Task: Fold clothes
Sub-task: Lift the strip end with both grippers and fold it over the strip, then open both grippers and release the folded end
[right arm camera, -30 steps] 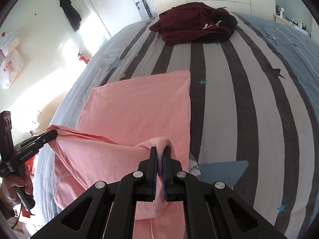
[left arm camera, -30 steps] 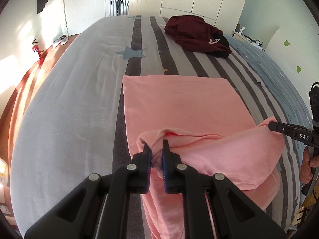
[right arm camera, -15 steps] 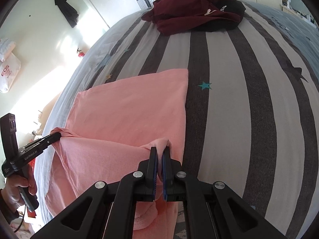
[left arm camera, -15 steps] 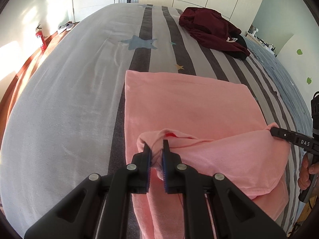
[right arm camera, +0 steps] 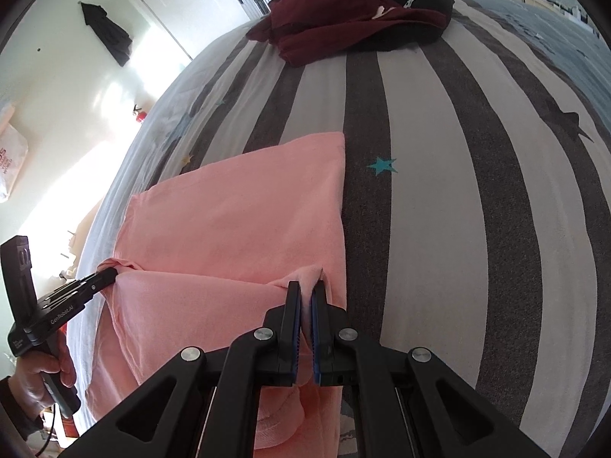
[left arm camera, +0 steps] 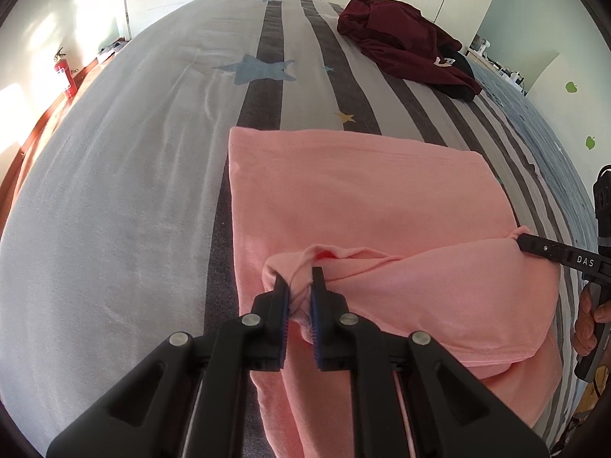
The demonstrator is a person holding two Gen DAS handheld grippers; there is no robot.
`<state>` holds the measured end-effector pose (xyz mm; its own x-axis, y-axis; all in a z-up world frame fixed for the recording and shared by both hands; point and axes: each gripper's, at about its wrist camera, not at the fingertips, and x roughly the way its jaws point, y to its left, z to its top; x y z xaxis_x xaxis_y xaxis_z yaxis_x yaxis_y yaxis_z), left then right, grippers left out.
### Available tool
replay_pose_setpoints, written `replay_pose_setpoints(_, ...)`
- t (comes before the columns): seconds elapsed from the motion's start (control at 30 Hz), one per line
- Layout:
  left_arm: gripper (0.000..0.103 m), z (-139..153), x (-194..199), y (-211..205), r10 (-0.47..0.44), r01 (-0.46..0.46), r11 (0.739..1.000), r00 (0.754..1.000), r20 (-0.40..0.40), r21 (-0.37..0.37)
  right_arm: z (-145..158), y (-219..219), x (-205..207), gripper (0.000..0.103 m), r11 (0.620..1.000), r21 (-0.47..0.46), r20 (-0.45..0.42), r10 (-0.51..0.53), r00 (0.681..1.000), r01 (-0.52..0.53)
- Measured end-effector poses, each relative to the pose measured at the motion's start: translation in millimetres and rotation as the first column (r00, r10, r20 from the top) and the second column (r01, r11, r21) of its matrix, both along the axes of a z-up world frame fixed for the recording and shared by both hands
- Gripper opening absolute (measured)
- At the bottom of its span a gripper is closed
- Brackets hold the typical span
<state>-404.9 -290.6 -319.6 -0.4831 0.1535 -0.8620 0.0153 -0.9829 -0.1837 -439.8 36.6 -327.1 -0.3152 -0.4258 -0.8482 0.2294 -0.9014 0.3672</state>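
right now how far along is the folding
Partway. Done: the pink shirt lies flat on the bed, its far part squared off. In hand: the left gripper and right gripper are each shut on a corner of the near edge, lifted over the flat part. Left: lay that edge down, let go, then the maroon pile, not yet folded.

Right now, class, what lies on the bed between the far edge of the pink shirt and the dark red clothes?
Only bare striped bedcover lies between the pink shirt and the dark red clothes, clearest in the right wrist view.
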Motion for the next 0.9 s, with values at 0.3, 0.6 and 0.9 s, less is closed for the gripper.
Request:
replay_pose_setpoints(0.3,0.068,39,26,-9,0.117,-0.109,0.989,0.989,-0.086,0.098,35,38,17,0.021,0.998,-0.052,-0.029,-0.035,0.999,0.033)
replay_pose_setpoints(0.6,0.028,26,60,25,-0.012,0.014,0.987,1.000,-0.015,0.161,24,-1,97,0.021,0.988,0.025,0.006,0.152,0.988,-0.152)
replay_pose_setpoints(0.9,0.023,4,35,53,-0.069,0.065,0.991,0.997,0.030,0.121,15,-22,93,0.021,0.981,0.065,-0.040,0.188,0.981,-0.185)
